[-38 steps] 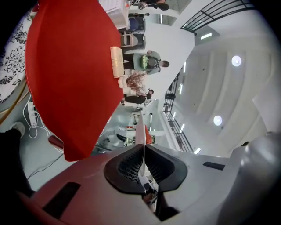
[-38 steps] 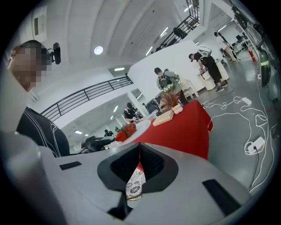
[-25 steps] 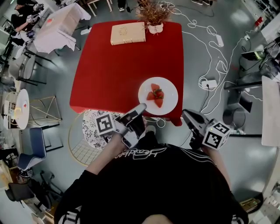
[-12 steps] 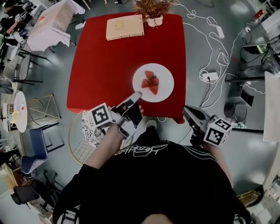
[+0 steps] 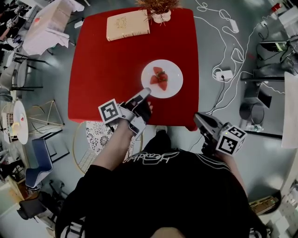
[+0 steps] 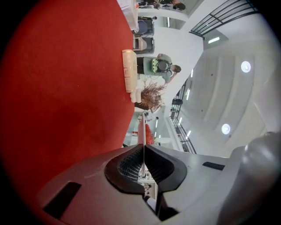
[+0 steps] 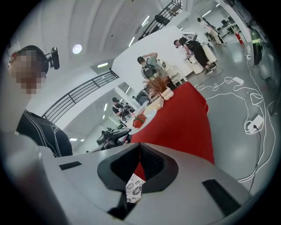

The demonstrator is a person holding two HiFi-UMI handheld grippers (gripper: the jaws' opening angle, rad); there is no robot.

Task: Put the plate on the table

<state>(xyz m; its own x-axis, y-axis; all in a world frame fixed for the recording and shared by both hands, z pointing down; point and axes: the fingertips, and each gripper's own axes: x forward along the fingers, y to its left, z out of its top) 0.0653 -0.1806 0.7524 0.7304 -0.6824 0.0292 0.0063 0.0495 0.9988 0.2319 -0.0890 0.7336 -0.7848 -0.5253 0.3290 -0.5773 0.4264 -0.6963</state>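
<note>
A white plate [image 5: 162, 85] carrying cut strawberries [image 5: 159, 77] is over the right middle of the red table [image 5: 107, 69]. My left gripper [image 5: 145, 93] is shut on the plate's near left rim. In the left gripper view the plate [image 6: 142, 127] shows edge-on between the closed jaws of the left gripper [image 6: 143, 147]. I cannot tell if the plate touches the tabletop. My right gripper [image 5: 201, 120] hangs off the table's front right corner, shut with nothing in it. Its own view shows the right gripper [image 7: 139, 151] with jaws together and the plate [image 7: 139, 119] far off.
A cream book [image 5: 128, 24] and a dried plant in a white pot [image 5: 160, 10] stand at the table's far edge. A chair with a patterned seat [image 5: 98, 135] is below the front edge. Cables and a power strip [image 5: 223, 74] lie on the floor at right.
The left gripper has carried the plate from the table's front right edge farther in, toward the table's middle. The right gripper has stayed where it was.
</note>
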